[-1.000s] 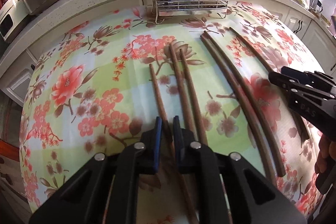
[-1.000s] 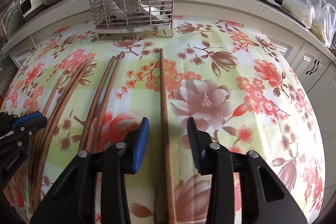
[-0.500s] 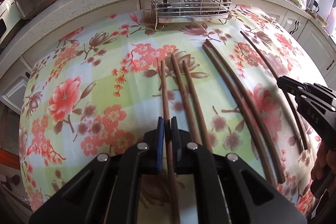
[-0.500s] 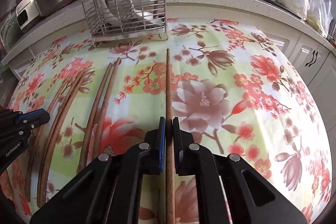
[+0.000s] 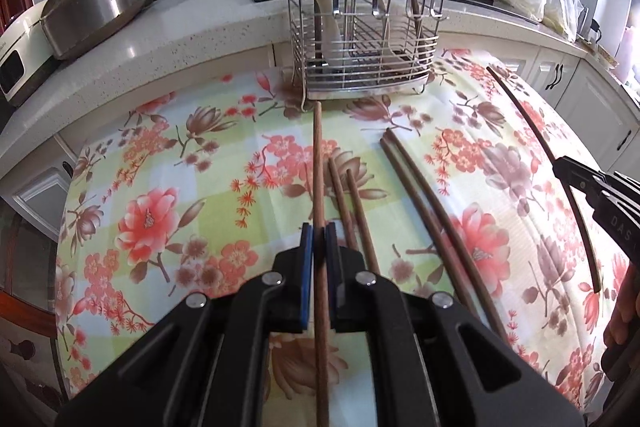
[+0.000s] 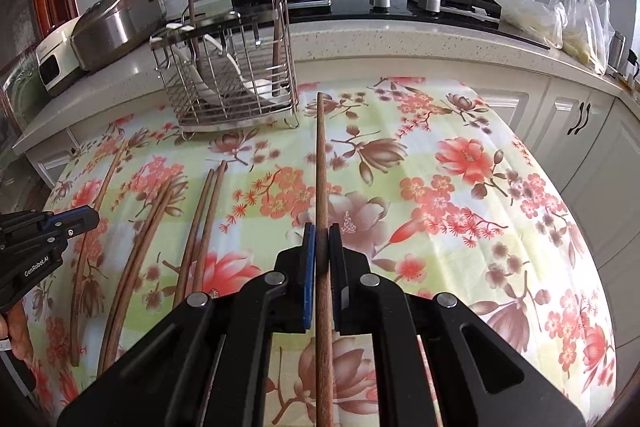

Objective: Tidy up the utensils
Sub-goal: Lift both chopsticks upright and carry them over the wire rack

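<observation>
- Left tongs (image 5: 319,241): closed tight on one wooden chopstick (image 5: 318,163); the stick runs straight ahead between the blue pads, its far tip just short of the rack's near foot.
- Right tongs (image 6: 321,241): jaws have just been closing and now clamp a second chopstick (image 6: 321,163), likewise aligned with the fingers, tip pointing toward the far edge of the table.
- Wire utensil rack (image 5: 362,39): stands at the far edge of the table (image 5: 132,155), dead ahead of the left tongs, ahead and to the left of the right tongs. It already holds upright chopsticks and white spoons.
- Governing relation: both held sticks lie lengthwise toward the rack, whose opening faces up. In my judgement each must be tipped toward upright before it can drop in; the left hand appears the nearer.
- Loose chopsticks (image 5: 432,219): remain lying on the floral cloth between the two tongs, pointing toward the far edge.
</observation>
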Available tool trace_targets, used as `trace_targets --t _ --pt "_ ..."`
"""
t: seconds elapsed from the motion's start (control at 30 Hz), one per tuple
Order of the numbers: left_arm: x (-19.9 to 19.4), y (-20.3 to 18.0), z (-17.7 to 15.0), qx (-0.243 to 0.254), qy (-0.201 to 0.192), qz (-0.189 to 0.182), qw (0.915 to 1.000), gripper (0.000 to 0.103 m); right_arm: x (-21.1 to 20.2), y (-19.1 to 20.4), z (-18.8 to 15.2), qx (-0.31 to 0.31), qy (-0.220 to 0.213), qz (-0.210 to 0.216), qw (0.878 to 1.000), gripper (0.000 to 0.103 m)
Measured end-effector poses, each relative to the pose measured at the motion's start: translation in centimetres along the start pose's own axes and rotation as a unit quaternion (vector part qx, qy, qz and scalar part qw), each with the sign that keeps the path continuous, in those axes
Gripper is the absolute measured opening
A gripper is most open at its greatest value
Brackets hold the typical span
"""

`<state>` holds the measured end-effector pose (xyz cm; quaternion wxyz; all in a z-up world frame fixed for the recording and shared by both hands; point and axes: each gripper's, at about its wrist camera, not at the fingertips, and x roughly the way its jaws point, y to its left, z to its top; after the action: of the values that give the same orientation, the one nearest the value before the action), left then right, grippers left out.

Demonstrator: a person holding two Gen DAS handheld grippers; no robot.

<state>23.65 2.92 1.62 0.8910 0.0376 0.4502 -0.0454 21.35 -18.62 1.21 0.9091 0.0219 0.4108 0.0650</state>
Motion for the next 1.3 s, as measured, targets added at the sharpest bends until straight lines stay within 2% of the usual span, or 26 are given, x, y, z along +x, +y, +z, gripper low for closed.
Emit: trace_targets --t 0.6,0.73,0.83,1.07,1.17,1.3 --pt "-3.3 0.8 1.8 -0.004 -0.040 -0.007 0.9991 0.006 -2.2 -1.3 1.2 0.008 -0.020 -0.005 1.000 0.007" --pt "-3.7 0.9 2.2 -0.005 -0.047 -0.009 0.9988 0.006 -2.4 -1.4 1.5 0.010 -0.022 0.002 1.000 0.007" --pt "-3.8 1.1 2.5 -0.013 -0.048 -0.025 0.9985 0.006 -2.3 -1.7 1.6 0.012 -0.022 0.006 1.000 0.007" --pt "-4.4 0.5 3.5 -0.005 -0.058 -0.021 0.9981 0.006 -3.2 -2.0 2.4 0.013 -0.032 0.011 0.999 0.007" --pt "-4.5 0.3 3.6 -0.003 -0.059 -0.021 0.9980 0.006 -3.4 -2.2 2.4 0.015 -0.030 0.016 0.999 0.007" --pt "-4.4 0.1 3.6 -0.001 -0.058 -0.023 0.9980 0.006 -2.3 -2.4 1.6 0.011 -0.004 0.020 1.000 0.007"
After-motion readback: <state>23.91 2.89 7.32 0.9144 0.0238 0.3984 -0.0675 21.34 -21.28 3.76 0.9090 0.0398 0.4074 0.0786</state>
